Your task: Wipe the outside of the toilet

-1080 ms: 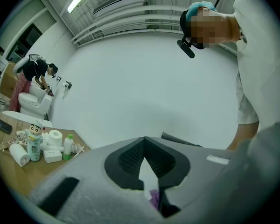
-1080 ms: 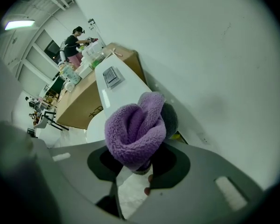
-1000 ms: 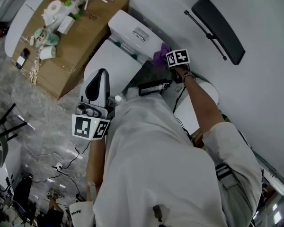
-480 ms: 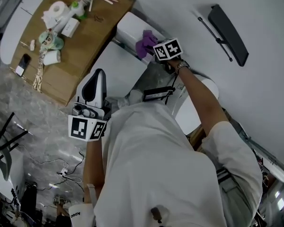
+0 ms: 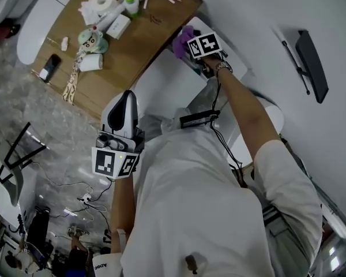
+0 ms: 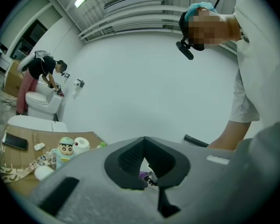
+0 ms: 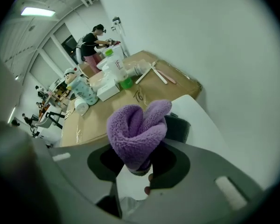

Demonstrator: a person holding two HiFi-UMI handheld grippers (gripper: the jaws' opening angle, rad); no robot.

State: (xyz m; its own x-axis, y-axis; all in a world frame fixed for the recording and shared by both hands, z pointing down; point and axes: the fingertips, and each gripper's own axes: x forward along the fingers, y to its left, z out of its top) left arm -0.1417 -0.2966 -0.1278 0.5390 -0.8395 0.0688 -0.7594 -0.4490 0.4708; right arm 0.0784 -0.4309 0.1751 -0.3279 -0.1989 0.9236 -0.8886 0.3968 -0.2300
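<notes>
White toilet tank top (image 7: pixel 198 120) close behind purple cloth (image 7: pixel 137 129) clamped in right gripper (image 7: pixel 138 166) fingers; left gripper (image 6: pixel 146 164) fingers together, empty.

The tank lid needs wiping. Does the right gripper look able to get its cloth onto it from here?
Probably yes. The right gripper is shut on the purple cloth right over the white tank lid, and nothing shows between them. The clutter sits aside on the cardboard box.

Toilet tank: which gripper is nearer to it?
Right. The right gripper holds a purple cloth over the tank; the left gripper hangs back by the person's torso.
</notes>
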